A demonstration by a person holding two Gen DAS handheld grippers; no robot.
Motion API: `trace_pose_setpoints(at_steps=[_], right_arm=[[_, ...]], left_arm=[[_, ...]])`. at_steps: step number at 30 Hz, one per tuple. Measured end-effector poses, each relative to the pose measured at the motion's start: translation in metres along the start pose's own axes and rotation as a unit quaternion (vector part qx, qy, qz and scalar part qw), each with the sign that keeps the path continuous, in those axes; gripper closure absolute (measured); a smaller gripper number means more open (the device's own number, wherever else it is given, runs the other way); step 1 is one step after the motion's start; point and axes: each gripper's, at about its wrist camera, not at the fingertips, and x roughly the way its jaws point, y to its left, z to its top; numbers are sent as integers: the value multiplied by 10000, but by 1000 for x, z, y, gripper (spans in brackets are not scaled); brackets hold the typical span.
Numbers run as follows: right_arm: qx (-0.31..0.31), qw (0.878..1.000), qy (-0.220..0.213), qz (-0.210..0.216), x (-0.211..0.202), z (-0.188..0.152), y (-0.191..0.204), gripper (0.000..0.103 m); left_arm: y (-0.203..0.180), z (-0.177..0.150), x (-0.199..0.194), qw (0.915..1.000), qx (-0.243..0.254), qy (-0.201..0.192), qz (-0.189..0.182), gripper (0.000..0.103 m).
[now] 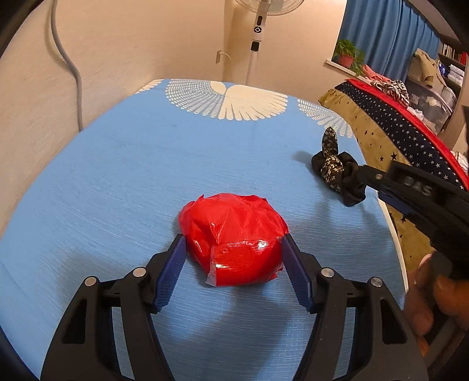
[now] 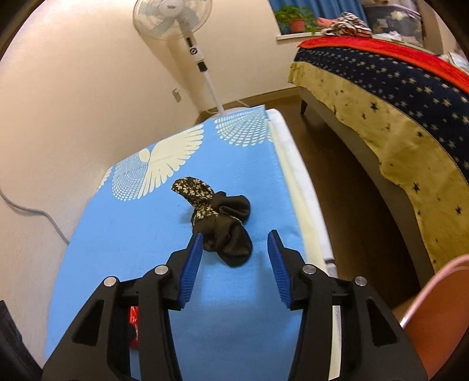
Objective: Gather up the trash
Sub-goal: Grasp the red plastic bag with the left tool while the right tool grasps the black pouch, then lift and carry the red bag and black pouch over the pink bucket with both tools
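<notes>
- Left gripper: jaws set at medium width and closed on the red plastic wad; both blue pads touch its sides.
- Red plastic wad: crumpled, glossy, resting on the blue cloth near the table's front middle.
- Right gripper: jaws part-open, holding nothing. The left pad touches the near end of the dark fabric bundle; the right pad stands clear of it.
- Dark fabric bundle: black cloth knotted with a floral-print piece, lying on the blue cloth close to the table's right edge, well apart from the red wad.
- Blue cloth: carries a white wing-pattern print at its far end.
- Beyond the table: a white pedestal fan stands against the wall; a bed with a star-print cover lies to the right.
</notes>
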Motion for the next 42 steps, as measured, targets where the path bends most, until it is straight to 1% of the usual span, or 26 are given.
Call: trace_pose_setpoints(at_steps=[1,3,4,5,7,10,14,18,22,25,29,33,42], right_arm=[[-14,10000,12,-18,3,1,0,56],[-19,10000,37,37,7,4,1,65],[-46,10000,47,64,8,5,2,79],[-73,9999,54,93,8,5,3,91],[-125,9998,26,167,3,3,5,99],[-191,9996,-10,209,-9,-1,7,100],[-295,9995,-41,142,-30,-7,10,100],[-267,9995,-108,130,-57,-13,12,100],[-447,9988,-207,61,-91,-23,19,100],[-491,9984,-269,-4,-118,-32,20,100],[-508,9980,-353,-98,-154,-45,15,100],[-456,9976,-496,-171,-187,-50,7,100],[-512,9953,-785,-248,-242,-66,-1,100]], left_arm=[[1,0,0,10000,-9,5,-10,39],[0,0,0,10000,15,5,0,39],[0,0,0,10000,18,4,1,39],[0,0,0,10000,12,5,-5,39],[0,0,-1,10000,0,6,-21,39],[3,0,-2,9999,-55,12,-110,39],[9,-1,-7,9996,-175,18,-213,39],[12,1,-22,9992,-225,-89,-324,39],[11,-2,-37,9987,-143,-197,-454,39],[11,-8,-48,9985,-102,-173,-516,39],[8,-15,-66,9981,11,-221,-580,39],[1,-24,-84,9970,164,-312,-683,39],[-13,-39,-127,9924,441,-637,-956,39]])
